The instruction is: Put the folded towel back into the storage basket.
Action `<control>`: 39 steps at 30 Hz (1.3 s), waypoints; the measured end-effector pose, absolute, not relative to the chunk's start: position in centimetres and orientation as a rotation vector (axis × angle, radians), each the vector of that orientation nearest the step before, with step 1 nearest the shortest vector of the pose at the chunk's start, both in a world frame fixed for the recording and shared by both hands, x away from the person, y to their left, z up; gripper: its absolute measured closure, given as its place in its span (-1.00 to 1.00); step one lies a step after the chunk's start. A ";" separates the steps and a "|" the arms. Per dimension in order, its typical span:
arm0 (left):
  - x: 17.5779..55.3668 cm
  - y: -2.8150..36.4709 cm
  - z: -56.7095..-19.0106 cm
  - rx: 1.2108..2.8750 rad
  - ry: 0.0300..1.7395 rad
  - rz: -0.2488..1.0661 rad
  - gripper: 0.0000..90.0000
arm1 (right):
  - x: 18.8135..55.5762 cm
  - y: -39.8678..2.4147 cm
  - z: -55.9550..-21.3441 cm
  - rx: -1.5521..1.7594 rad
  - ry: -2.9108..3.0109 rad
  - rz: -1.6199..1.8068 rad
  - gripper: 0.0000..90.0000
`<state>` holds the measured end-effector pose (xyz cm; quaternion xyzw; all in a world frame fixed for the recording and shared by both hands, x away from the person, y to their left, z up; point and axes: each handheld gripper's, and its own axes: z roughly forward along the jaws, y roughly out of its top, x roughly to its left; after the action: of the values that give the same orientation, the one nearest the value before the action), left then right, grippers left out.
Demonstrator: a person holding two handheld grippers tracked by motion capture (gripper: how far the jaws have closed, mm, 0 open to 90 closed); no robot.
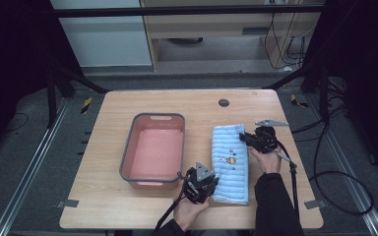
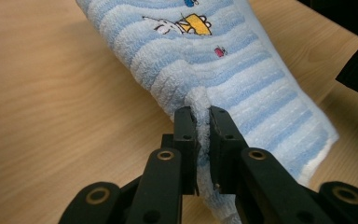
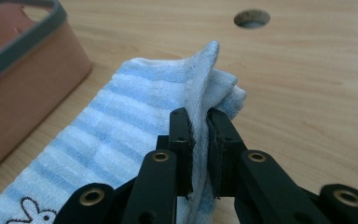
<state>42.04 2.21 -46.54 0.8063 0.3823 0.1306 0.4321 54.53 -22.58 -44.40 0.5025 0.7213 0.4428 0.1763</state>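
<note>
A blue-and-white striped towel point(image 1: 230, 162) with small cartoon pictures lies folded lengthwise on the wooden table, right of the tub. My left gripper point(image 1: 211, 183) is shut on the towel's near left corner; in the left gripper view the terry cloth point(image 2: 223, 70) is pinched between the black jaws of that gripper point(image 2: 202, 122). My right gripper point(image 1: 244, 138) is shut on the towel's far right corner, where a fold of the cloth point(image 3: 135, 116) stands up between the jaws of that gripper point(image 3: 199, 122). Both pinched corners are lifted slightly off the tabletop.
A pink tub point(image 1: 153, 150) with a grey rim stands left of the towel, its side point(image 3: 23, 88) close to the cloth. A round cable hole point(image 1: 223, 103) sits near the table's far edge. Black cables trail from both grippers toward the near edge.
</note>
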 end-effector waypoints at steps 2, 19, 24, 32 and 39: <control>42.0 2.5 -45.8 1.998 0.945 0.331 0.84 | 54.3 -22.5 -43.3 1.406 2.026 1.283 0.81; 42.3 6.1 -39.9 1.929 0.902 0.383 0.83 | 53.9 -19.6 -36.4 1.276 1.958 1.362 0.81; 42.3 7.1 -38.6 1.910 0.899 0.397 0.84 | 54.0 -18.4 -34.9 1.245 1.951 1.366 0.81; 42.7 9.3 -36.8 1.897 0.906 0.447 0.84 | 54.3 -16.3 -33.1 1.207 1.927 1.387 0.81; 42.8 11.6 -35.5 1.873 0.922 0.486 0.84 | 55.0 -13.9 -31.8 1.172 1.927 1.409 0.81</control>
<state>42.78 11.62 -35.48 0.7672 0.3777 0.1990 0.4786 55.02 -13.91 -31.75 0.4279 0.7037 0.5145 0.2386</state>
